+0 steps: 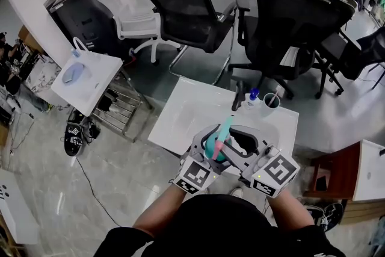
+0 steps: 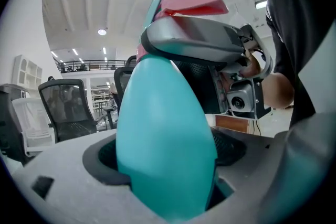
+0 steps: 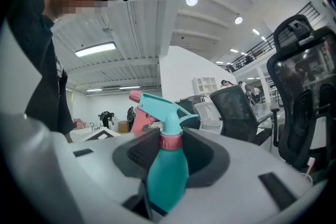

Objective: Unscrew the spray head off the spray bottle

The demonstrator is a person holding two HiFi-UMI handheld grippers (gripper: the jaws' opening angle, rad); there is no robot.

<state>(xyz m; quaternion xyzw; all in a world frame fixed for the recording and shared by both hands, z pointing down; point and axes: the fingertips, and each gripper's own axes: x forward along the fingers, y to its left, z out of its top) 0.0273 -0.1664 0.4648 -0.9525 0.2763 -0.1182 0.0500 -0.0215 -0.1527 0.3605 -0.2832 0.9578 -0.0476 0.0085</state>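
A teal spray bottle with a pink collar and trigger is held up close in front of the person, over the near edge of the white table. My left gripper is shut on the bottle's fat teal body, which fills the left gripper view. My right gripper comes in from the right, and its grey jaw wraps the neck. In the right gripper view, both pads touch the pink collar just under the teal spray head. The bottle's base is hidden.
A dark bottle, a blue-capped bottle and a cup stand at the table's far right corner. Black office chairs stand beyond it. A small white side table is at left, a brown one at right.
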